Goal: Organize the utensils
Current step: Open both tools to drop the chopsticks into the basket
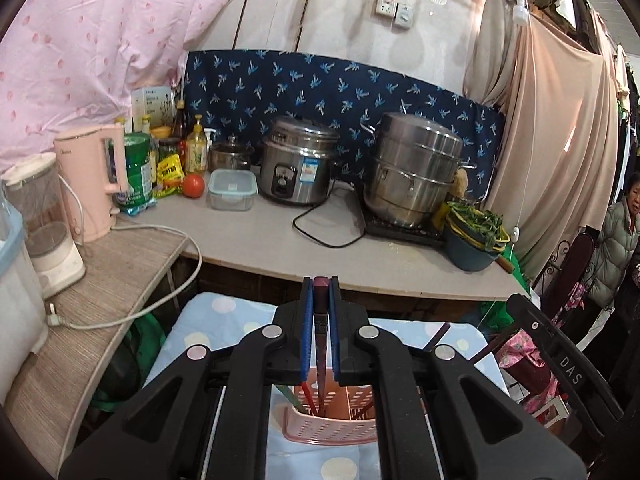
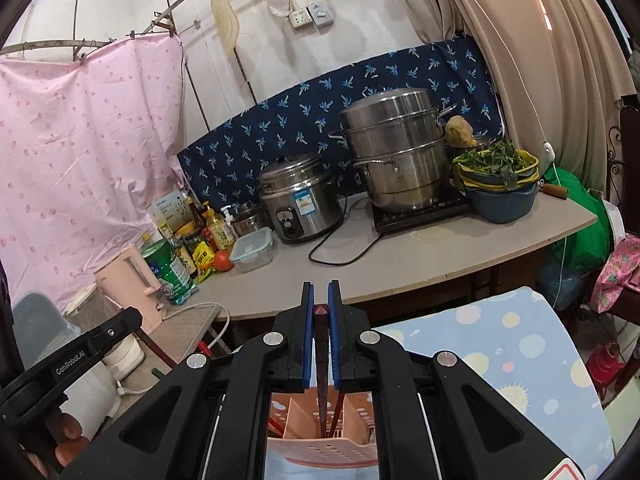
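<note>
A dark red chopstick [image 1: 321,320] is clamped between the nearly closed blue pads of the left gripper [image 1: 321,300], its lower end dipped into the pink perforated utensil holder [image 1: 332,426]. Another chopstick [image 2: 321,344] is likewise pinched by the right gripper [image 2: 321,304] over the same divided holder [image 2: 320,452], where further red chopsticks [image 2: 338,412] stand.

Pink perforated basket [image 1: 332,426] on a pale-blue cloth [image 2: 520,360] with pastel dots; black tongs [image 1: 321,292] with blue pads [image 1: 307,320]; dark-red chopstick [image 1: 320,312]; navy backdrop [image 1: 320,84] with light-blue sprigs; pink kettle [image 1: 94,184]; red tomato [image 1: 194,185].
</note>
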The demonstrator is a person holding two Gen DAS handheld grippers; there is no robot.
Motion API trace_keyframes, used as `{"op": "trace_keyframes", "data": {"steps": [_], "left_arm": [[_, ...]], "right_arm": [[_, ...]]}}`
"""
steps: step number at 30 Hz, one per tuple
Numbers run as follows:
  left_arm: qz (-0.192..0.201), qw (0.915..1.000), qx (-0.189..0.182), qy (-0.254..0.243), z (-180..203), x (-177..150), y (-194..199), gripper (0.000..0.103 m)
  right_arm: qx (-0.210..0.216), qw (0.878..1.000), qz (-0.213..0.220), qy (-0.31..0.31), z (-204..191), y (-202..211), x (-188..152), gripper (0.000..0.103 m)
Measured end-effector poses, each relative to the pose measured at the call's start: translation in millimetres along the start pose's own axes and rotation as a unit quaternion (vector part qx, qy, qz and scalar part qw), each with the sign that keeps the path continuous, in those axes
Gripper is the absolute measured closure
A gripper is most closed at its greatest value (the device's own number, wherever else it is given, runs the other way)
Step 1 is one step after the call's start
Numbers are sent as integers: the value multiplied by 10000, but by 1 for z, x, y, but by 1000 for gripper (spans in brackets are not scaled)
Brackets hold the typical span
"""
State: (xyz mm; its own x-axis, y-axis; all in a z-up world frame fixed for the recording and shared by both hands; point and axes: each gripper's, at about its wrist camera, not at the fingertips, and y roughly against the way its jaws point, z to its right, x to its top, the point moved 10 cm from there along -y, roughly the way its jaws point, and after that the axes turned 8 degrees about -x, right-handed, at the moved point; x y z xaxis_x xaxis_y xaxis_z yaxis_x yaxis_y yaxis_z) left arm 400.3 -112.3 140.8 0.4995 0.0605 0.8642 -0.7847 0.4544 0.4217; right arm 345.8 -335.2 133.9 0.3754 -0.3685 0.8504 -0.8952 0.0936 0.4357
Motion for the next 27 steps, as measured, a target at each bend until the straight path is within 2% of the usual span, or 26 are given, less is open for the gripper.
{"op": "trace_keyframes", "data": {"steps": [7, 11, 13, 17, 27], "left_arm": [[-164, 9999, 39, 5, -3, -19, -12, 96], [-186, 9998, -2, 21, -1, -26, -9, 95], [-231, 9997, -16, 13, 1, -29, -7, 87], [-249, 9997, 24, 34, 3, -35, 0, 71], [-311, 9995, 67, -22, 10, -50, 28, 69]], "right_arm": [[-79, 9993, -362, 22, 8, -20, -28, 95], [-145, 9993, -332, -3, 14, -15, -30, 82], [-172, 9995, -282, -6, 15, -9, -30, 76], [-163, 9995, -254, 15, 15, 2, -33, 74], [-31, 9991, -378, 169, 9, 43, -61, 74]]}}
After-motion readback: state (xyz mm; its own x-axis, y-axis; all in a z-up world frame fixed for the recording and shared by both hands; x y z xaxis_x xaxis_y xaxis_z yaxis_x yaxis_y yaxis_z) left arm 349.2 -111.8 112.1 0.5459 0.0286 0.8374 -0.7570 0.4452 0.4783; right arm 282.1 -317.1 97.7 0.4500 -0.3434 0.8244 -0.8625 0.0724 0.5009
